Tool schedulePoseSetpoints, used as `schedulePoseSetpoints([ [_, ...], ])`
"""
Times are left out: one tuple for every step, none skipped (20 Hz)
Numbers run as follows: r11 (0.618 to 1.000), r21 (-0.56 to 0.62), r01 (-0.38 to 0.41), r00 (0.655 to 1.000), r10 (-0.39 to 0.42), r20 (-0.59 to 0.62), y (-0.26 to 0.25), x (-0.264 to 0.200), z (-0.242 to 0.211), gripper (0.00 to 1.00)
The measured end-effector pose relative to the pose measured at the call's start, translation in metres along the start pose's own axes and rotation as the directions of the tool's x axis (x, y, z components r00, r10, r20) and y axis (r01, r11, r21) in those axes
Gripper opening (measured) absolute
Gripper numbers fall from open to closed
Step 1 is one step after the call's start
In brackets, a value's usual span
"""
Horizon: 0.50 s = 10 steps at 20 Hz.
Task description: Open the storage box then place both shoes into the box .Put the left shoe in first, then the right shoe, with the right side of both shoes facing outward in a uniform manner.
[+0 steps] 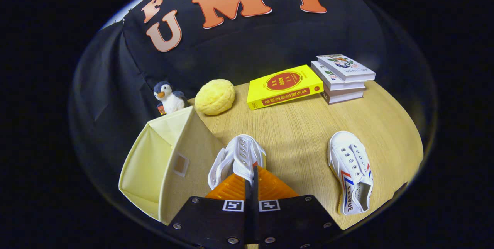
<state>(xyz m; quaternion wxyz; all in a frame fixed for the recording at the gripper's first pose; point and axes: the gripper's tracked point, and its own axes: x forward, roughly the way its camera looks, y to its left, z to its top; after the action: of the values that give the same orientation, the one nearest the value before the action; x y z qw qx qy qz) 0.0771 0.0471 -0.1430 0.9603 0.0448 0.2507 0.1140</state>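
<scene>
While a pale wood-grain table (293,133) spreads across the middle of the frame, the booth's black cloth wall rises behind it and curves around its far edge. At the lower centre the gripper (251,175) has its two orange fingers (231,187) drawn nearly together, clamped on the heel end of a white canvas shoe (237,156) that points away from the camera, toe lifted toward the table's middle. Only a thin dark gap shows between the fingers, with the shoe's fabric pinched in it.

Just left of the held shoe, in the lower left of the frame, the cream fabric storage box (162,164) sits with its opening turned to the left, its pale inner walls visible. Its near side wall, with a small label window, stands close beside the shoe and the left finger.

At the lower right, well apart from the gripper, a second white shoe (351,171) lies on the table with red and blue stripes on its side and its opening facing the camera.

Along the far edge sit a small penguin plush (168,97) behind the box's top corner, a yellow bumpy ball (215,97) beside it, a yellow book (283,86) lying flat at upper centre, and a stack of books (342,77) at the upper right.
</scene>
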Motion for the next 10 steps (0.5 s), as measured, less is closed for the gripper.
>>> schedulePoseSetpoints([
  [1.000, 0.013, 0.000, 1.000, 0.000, 0.018, 0.005, -0.007, 0.009, 0.00],
  [1.000, 0.024, 0.000, 0.999, -0.001, 0.040, 0.010, -0.015, 0.020, 0.00],
  [0.999, 0.033, -0.004, 0.998, 0.002, 0.056, 0.017, -0.024, 0.029, 0.00],
  [0.999, 0.043, -0.009, 0.997, 0.005, 0.081, 0.025, -0.031, 0.038, 0.00],
  [0.998, 0.051, -0.019, 0.994, 0.013, 0.109, 0.034, -0.038, 0.048, 0.00],
  [0.998, 0.062, -0.028, 0.993, 0.021, 0.118, 0.043, -0.046, 0.054, 0.00],
  [0.997, 0.071, -0.041, 0.990, 0.031, 0.136, 0.054, -0.052, 0.062, 0.00],
  [0.996, 0.082, -0.046, 0.988, 0.033, 0.149, 0.062, -0.057, 0.068, 0.00],
  [0.995, 0.086, -0.050, 0.988, 0.037, 0.151, 0.072, -0.060, 0.072, 0.00],
  [0.994, 0.089, -0.056, 0.986, 0.042, 0.160, 0.083, -0.064, 0.074, 0.00],
])
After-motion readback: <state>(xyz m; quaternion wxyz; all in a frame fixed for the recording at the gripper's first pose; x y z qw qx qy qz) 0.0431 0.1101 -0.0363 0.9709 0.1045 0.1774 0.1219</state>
